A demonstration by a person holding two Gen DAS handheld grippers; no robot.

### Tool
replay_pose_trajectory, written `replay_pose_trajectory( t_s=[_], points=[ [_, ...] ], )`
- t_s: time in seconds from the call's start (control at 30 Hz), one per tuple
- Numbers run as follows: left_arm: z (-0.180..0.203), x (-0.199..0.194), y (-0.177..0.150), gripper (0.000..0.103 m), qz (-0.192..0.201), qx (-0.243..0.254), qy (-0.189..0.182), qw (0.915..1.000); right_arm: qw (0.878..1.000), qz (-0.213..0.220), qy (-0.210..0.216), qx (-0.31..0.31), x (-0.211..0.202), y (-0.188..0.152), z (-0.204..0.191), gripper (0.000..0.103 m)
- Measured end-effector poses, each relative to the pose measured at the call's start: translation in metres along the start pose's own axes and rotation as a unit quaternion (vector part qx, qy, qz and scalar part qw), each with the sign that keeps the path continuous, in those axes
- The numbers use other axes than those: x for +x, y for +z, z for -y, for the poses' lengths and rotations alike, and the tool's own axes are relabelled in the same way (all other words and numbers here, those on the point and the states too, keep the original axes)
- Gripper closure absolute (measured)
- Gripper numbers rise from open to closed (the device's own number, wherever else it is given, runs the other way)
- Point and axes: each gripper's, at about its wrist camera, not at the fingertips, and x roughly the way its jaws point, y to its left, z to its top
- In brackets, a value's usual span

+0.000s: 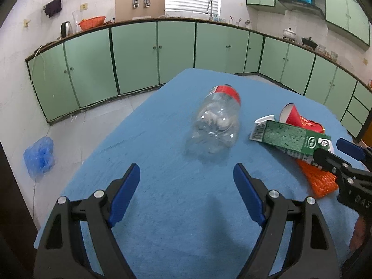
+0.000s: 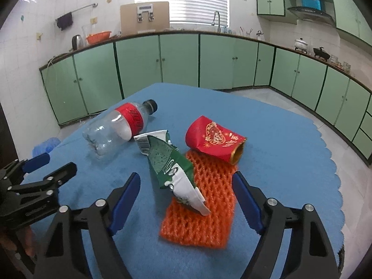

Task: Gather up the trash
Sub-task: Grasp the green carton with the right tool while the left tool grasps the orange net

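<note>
A clear plastic bottle [image 1: 216, 121] with a red label lies on its side on the blue-covered table [image 1: 162, 220]. My left gripper [image 1: 187, 167] stands open just short of it, nothing between its fingers. To the right lie a crushed green-and-white carton [image 2: 167, 160], an orange foam net [image 2: 204, 211] under it and a crumpled red paper cup [image 2: 214, 139]. My right gripper [image 2: 186, 176] is open above the table, and the carton's near end and the net lie between its fingers without touching the pads. In the right wrist view the bottle [image 2: 121, 125] lies further left.
The table's scalloped edge [image 2: 334, 174] runs close on the right. A blue plastic bag [image 1: 38, 155] lies on the tiled floor to the left. Green cabinets [image 1: 134, 53] line the walls beyond. The left gripper [image 2: 46, 165] shows at the left of the right wrist view.
</note>
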Motion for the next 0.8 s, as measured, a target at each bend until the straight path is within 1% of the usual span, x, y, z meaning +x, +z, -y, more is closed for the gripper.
replay_pose_trajectory(
  t_s=[0.13,0.2,0.23,0.3,0.37,0.43,0.5,0.7,0.8],
  points=[
    [-0.002,0.002,-0.003,0.023,-0.005,-0.007,-0.002,1.0,1.0,-0.008,-0.001,-0.008,0.012,0.004,-0.003,0.029],
    [-0.002,0.002,-0.003,0.023,-0.005,-0.008,-0.003,1.0,1.0,-0.016,0.006,-0.006,0.017,0.005,-0.003,0.04],
    [-0.002,0.003,-0.004,0.023,-0.005,-0.008,-0.003,0.9999,1.0,-0.02,0.009,-0.005,0.018,0.005,-0.003,0.042],
    [-0.002,0.004,-0.004,0.023,-0.006,-0.009,-0.005,0.9999,1.0,-0.027,0.015,-0.003,0.02,0.003,-0.001,0.053],
    [0.0,0.003,-0.004,0.023,-0.006,-0.009,-0.006,0.9999,0.999,-0.034,0.022,-0.001,0.021,0.0,0.0,0.061],
    [0.001,0.003,-0.003,0.023,-0.005,-0.008,-0.006,0.9999,0.999,-0.035,0.028,0.002,0.02,-0.001,0.002,0.064],
    [0.003,0.002,-0.003,0.023,-0.005,-0.007,-0.007,0.9999,0.999,-0.029,0.032,0.003,0.016,-0.001,0.003,0.073],
    [0.014,-0.004,-0.002,0.023,0.0,0.0,-0.013,0.9999,0.999,-0.012,0.042,0.006,-0.001,0.0,0.008,0.073],
    [0.022,-0.008,-0.001,0.023,0.002,0.006,-0.018,0.9998,0.998,0.005,0.059,0.017,-0.017,0.001,0.014,0.073]
  ],
)
